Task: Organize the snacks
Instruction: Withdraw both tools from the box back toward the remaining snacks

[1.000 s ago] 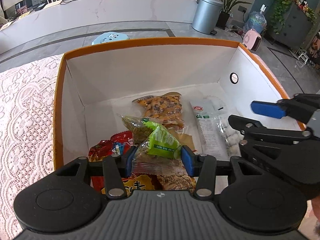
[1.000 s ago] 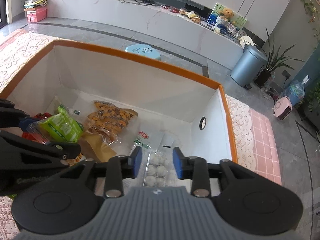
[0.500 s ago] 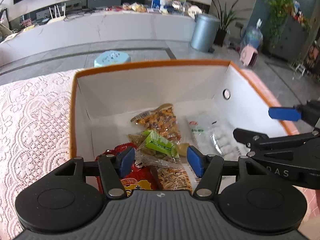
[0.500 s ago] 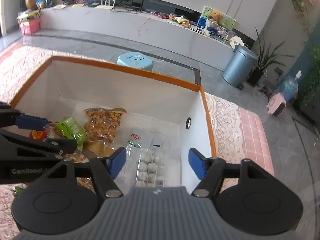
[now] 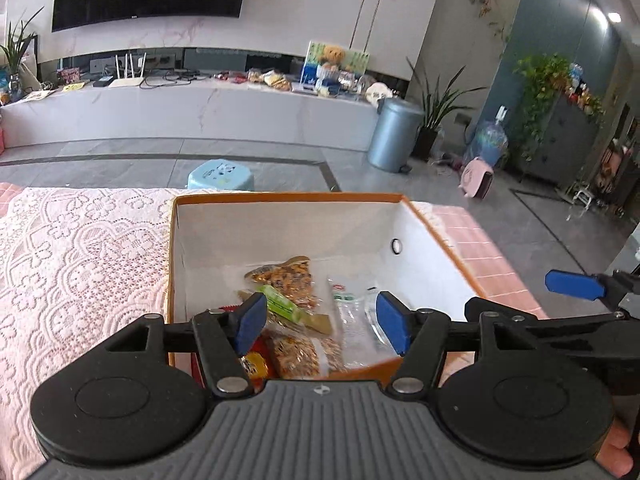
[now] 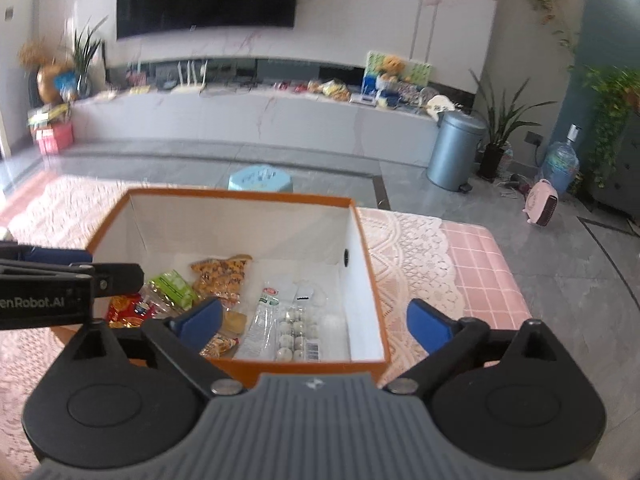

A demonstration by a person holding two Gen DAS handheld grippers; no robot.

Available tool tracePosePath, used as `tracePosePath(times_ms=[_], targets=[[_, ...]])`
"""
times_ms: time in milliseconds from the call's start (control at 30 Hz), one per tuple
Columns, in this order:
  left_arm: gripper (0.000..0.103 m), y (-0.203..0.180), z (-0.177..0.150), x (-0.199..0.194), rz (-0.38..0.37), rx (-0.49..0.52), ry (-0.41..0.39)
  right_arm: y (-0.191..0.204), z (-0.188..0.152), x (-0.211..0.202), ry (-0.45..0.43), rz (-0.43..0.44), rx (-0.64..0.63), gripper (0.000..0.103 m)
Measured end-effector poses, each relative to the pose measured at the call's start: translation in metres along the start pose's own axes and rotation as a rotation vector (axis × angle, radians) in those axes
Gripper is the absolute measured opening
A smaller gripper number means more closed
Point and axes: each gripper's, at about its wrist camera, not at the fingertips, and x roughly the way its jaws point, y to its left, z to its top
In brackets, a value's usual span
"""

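Observation:
An orange-rimmed white box (image 5: 288, 199) (image 6: 240, 194) stands on the lace-covered table. In it lie several snack packs: a green packet (image 5: 280, 305) (image 6: 173, 285), an orange nut bag (image 5: 289, 276) (image 6: 221, 271), a red packet (image 6: 127, 309), and a clear pack of white balls (image 6: 293, 333) (image 5: 352, 316). My left gripper (image 5: 321, 323) is open and empty, held above the box's near edge. My right gripper (image 6: 314, 322) is wide open and empty, above the near right part of the box. Each gripper shows at the side of the other's view.
Pink lace cloth (image 5: 80, 264) covers the table around the box, with pink checked cloth (image 6: 480, 264) to the right. On the floor beyond are a blue stool (image 5: 221, 176), a grey bin (image 6: 454, 152), plants and a long white counter (image 5: 192, 112).
The left gripper let go of the green packet, which now lies in the box. Both grippers opened wider and rose back from the box, so more of the room shows.

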Motion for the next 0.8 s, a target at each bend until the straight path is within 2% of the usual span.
tracePosePath(times_ms=[133, 300, 533, 800], targets=[[0.076, -0.009, -0.01, -0.023, -0.011, 0.024, -0.002, -0.008, -0.019, -0.027, -0.035, -0.001, 0.05, 0.099], [0.076, -0.018, -0.023, -0.039, -0.019, 0.05, 0.015, -0.012, -0.05, -0.047, -0.028, 0.008, 0.107, 0.099], [0.077, -0.025, -0.05, -0.032, -0.081, 0.077, 0.122, -0.018, -0.098, -0.05, 0.056, -0.006, 0.147, 0.099], [0.077, -0.009, -0.076, -0.013, -0.117, 0.004, 0.231, -0.024, -0.135, -0.045, 0.108, 0.052, 0.189, 0.099]])
